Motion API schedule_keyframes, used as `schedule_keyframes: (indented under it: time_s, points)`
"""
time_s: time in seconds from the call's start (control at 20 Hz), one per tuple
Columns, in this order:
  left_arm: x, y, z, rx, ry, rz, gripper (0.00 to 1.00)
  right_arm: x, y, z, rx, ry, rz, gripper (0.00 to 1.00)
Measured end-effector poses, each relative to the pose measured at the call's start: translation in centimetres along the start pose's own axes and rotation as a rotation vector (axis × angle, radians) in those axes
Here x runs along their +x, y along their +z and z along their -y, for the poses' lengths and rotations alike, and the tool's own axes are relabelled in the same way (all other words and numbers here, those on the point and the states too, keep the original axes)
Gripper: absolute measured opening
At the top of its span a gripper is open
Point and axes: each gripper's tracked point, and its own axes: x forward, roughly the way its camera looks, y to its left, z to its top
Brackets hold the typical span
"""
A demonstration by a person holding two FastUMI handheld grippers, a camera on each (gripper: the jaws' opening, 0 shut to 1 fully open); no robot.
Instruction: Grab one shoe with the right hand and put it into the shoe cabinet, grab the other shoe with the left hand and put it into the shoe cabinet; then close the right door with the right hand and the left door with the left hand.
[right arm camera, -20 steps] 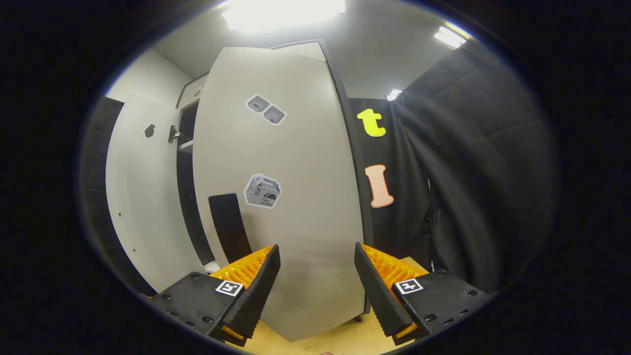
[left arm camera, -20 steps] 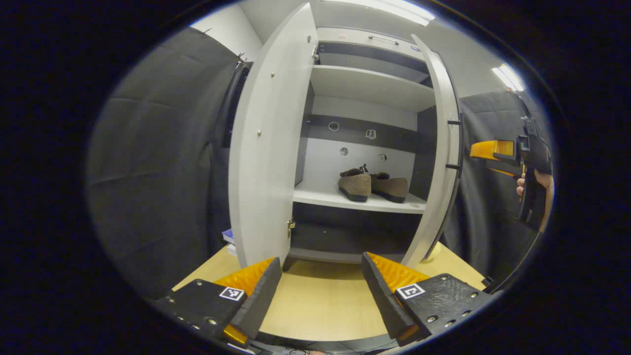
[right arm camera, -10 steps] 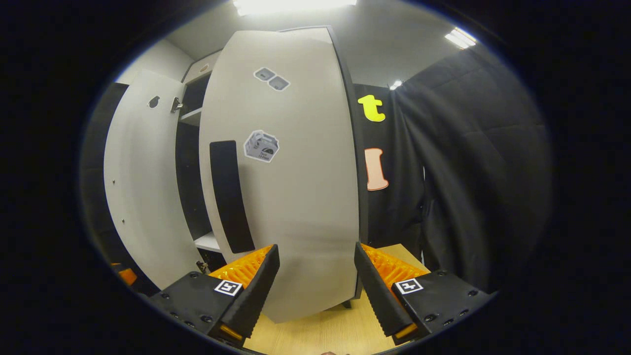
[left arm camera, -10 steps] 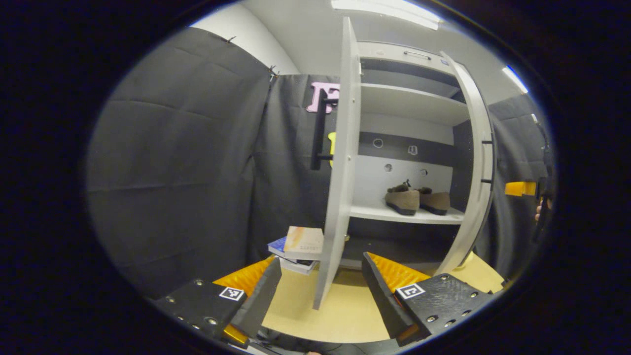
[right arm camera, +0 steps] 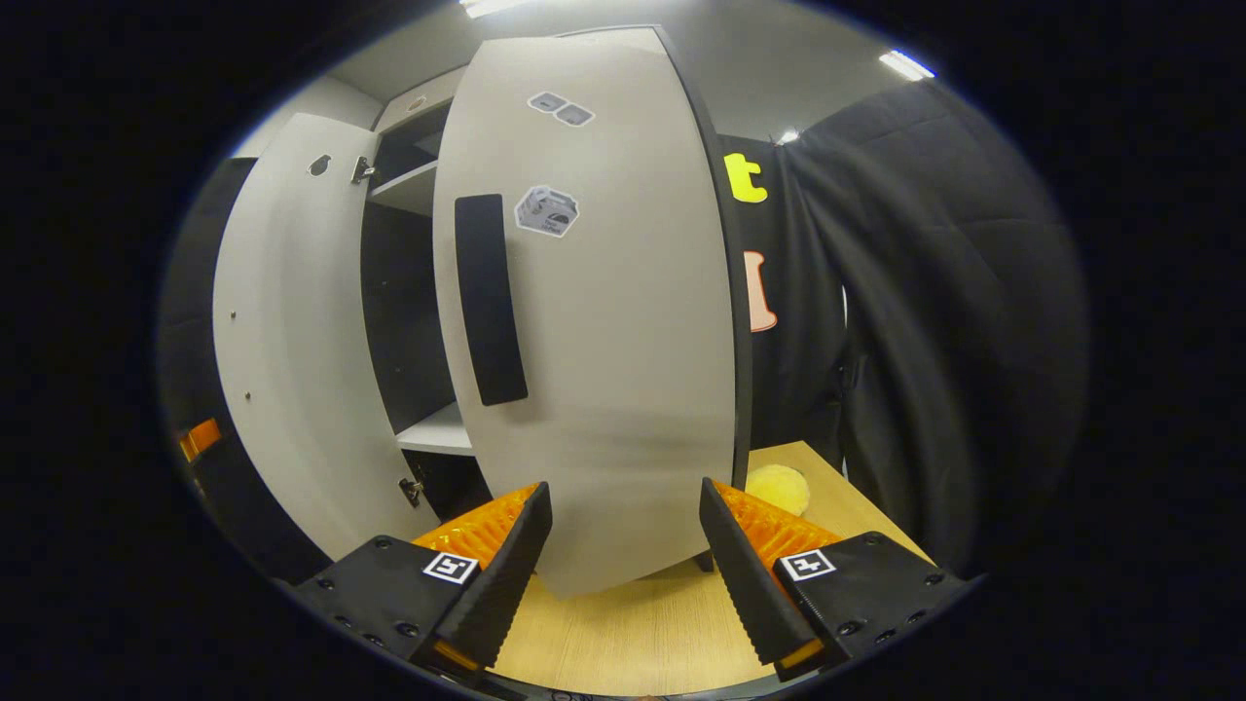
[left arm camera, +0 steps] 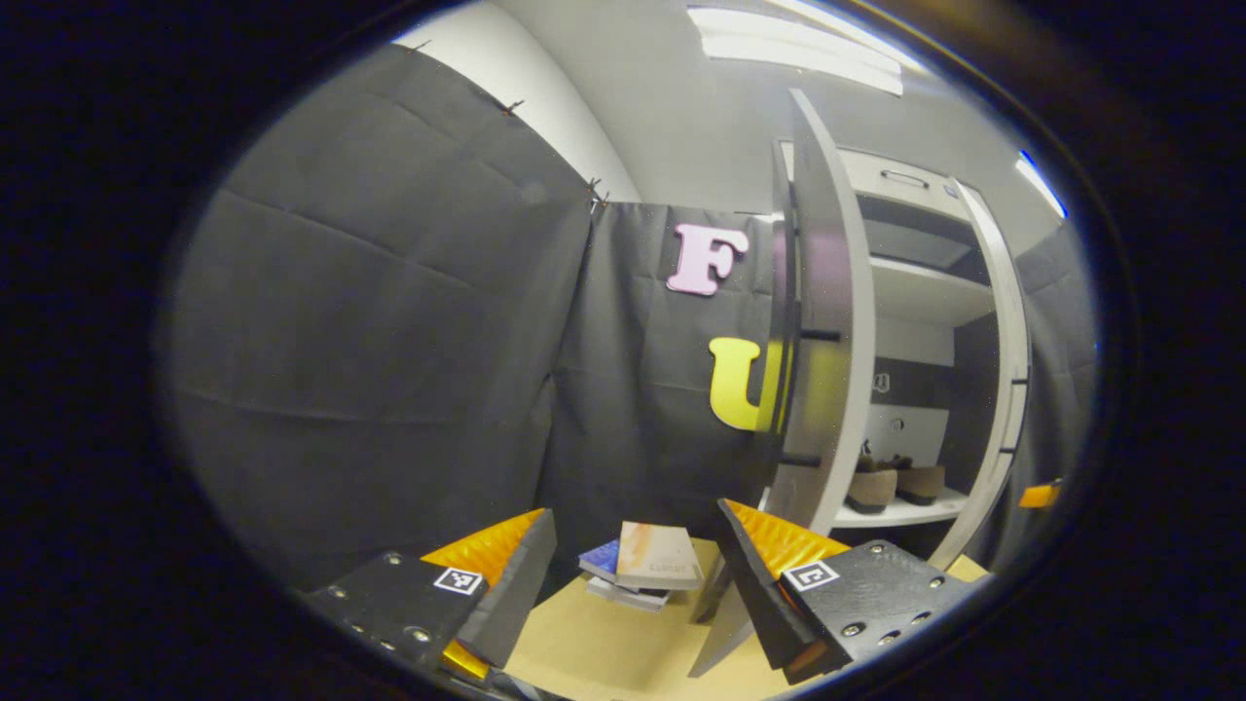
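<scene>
Resting on a smooth white shelf [left arm camera: 900, 511], fuzzy brown shoes [left arm camera: 894, 483], flat doors ajar

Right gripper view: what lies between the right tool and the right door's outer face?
In the right gripper view, only bare table top lies between the open right tool and the right door; its lower edge shows between the fingers, untouched.

Bright ceiling lights [left arm camera: 798, 49] w/ glare; heavy fisheye edge warp; sharp.

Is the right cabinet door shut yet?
No: in the right gripper view the right door stands ajar, with a gap showing a shelf between it and the left door.
</scene>
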Motion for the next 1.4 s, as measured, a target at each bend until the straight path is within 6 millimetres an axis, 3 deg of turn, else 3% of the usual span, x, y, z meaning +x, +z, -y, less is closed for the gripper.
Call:
schedule_keyframes:
  time_s: [0.1,0.25,0.55,0.6,1.05,1.1,1.2,1.25,1.4]
  points:
    - [1.6,0.9,-1.4,0.012,0.007,0.004,0.95,-0.6,-0.6,-0.3,0.002,-0.003,-0.005,0.97]
    - [4.4,3.3,-1.3,-0.002,-0.052,0.029,0.95,-1.2,-1.2,-0.3,-0.001,-0.017,-0.009,0.97]
    - [8.8,7.5,2.1,-0.04,-0.268,0.062,0.94,-1.9,-1.6,0.1,0.012,-0.051,-0.012,0.97]
    - [9.3,7.8,2.9,-0.034,-0.297,0.056,0.98,-2.0,-1.5,0.3,0.014,-0.06,-0.005,0.97]
    - [11.4,6.1,6.9,0.06,-0.408,-0.004,0.94,-2.9,-3.0,1.9,0.074,-0.127,-0.02,0.97]
    - [11.6,6.0,7.2,0.07,-0.409,-0.006,1.0,-2.9,-2.9,2.2,0.079,-0.136,-0.018,0.97]
    - [11.4,5.9,8.0,0.074,-0.428,-0.018,1.0,-2.6,-2.8,2.5,0.084,-0.145,-0.015,0.97]
    - [11.3,5.6,8.2,0.077,-0.438,-0.028,0.93,-2.4,-2.9,2.6,0.083,-0.146,-0.02,0.97]
    - [10.6,6.0,9.9,0.118,-0.483,-0.029,0.96,-1.7,-2.6,2.5,0.064,-0.141,-0.022,0.97]
